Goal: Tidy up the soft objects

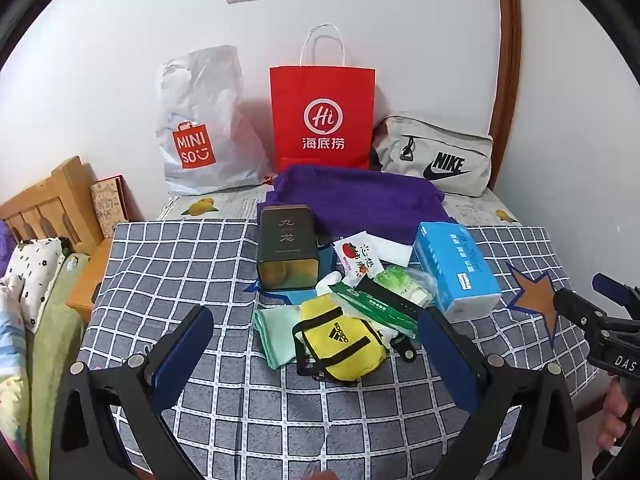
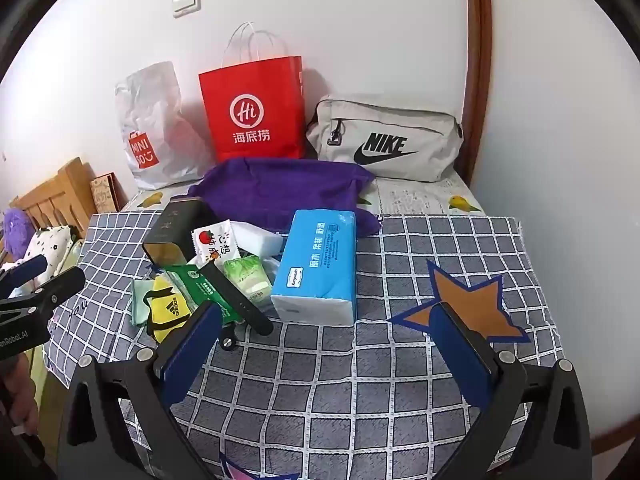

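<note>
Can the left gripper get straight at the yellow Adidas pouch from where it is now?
Probably yes. The left gripper is open, empty and aimed at the yellow Adidas pouch, which lies on top at the near edge of the pile. Nothing sits between them; only the green packet touches its far side.

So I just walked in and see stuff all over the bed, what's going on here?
A person holds a hand-held gripper in each hand over a checked cloth, apparently to sort a pile of small items. The left hand-held gripper is open, with the yellow pouch lying between its fingers, ungripped. The right hand-held gripper is open and empty, near the blue tissue pack. Three bags stand at the wall.
</note>
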